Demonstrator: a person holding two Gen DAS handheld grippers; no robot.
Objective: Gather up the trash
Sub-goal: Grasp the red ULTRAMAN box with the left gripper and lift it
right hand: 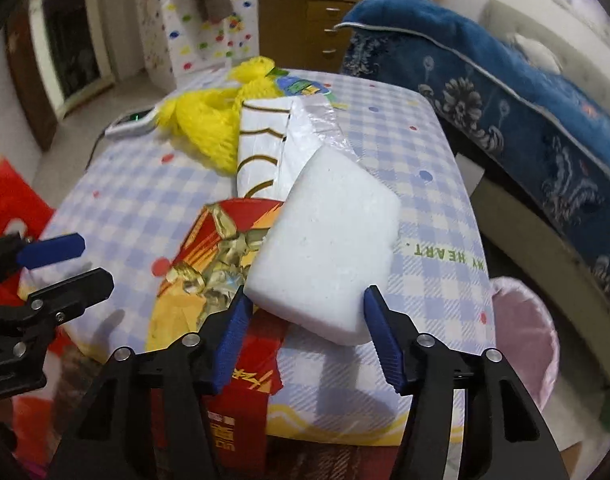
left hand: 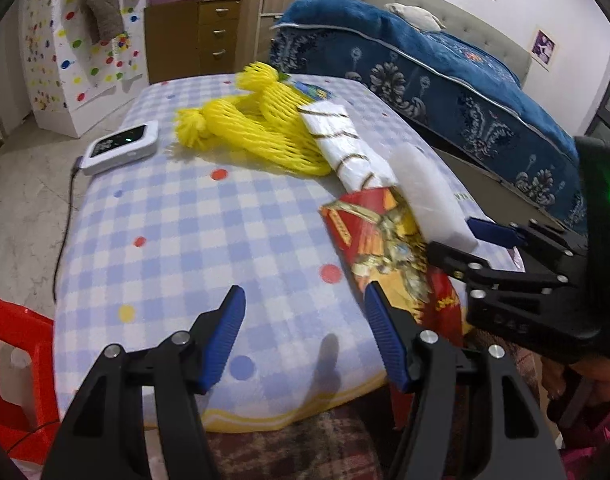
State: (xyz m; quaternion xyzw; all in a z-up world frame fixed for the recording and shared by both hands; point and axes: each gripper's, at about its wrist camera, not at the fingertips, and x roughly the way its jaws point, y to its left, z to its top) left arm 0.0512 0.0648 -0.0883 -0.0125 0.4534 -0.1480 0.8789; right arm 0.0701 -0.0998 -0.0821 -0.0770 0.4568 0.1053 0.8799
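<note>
Trash lies on a table with a blue-checked cloth [left hand: 177,216]. A white foam block [right hand: 329,248] rests on a red and gold paper bag [right hand: 213,248] at the near edge; both show in the left wrist view, the block [left hand: 429,196] and the bag [left hand: 385,248]. Behind lie a white wrapper with gold stripes [right hand: 261,152] and yellow foam fruit netting [left hand: 249,132]. My right gripper [right hand: 305,308] is open, its jaws either side of the foam block's near end. My left gripper [left hand: 305,308] is open and empty above the near edge, left of the bag.
A white electronic device [left hand: 121,146] with a cable sits at the table's left edge. A red plastic stool [left hand: 13,368] stands at the left. A blue-covered bed [left hand: 445,76] is at the right. A pink bin [right hand: 521,344] stands by the table's near right corner.
</note>
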